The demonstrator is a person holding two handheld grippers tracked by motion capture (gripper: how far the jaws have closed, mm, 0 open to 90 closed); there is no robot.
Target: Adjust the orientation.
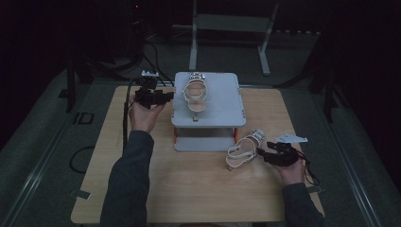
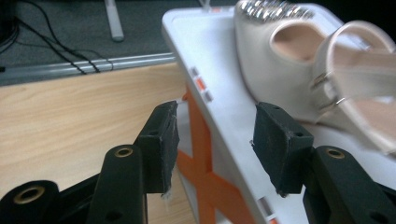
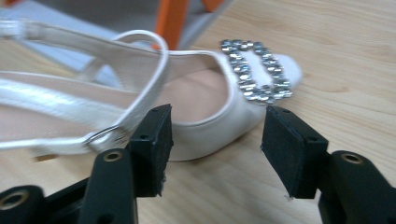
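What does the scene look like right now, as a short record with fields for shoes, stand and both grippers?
surface: wooden table
stand: grey two-level rack with orange braces, mid-table
shoe on rack: white sandal, jewelled toe pointing away from the person
shoe on table: second white sandal, right of the rack
left gripper: open, at the rack's left edge, holding nothing
right gripper: open, jaws beside the table sandal, not closed on it

Left hand-held gripper (image 2: 215, 140), right hand-held gripper (image 3: 215, 149) agape (both empty).
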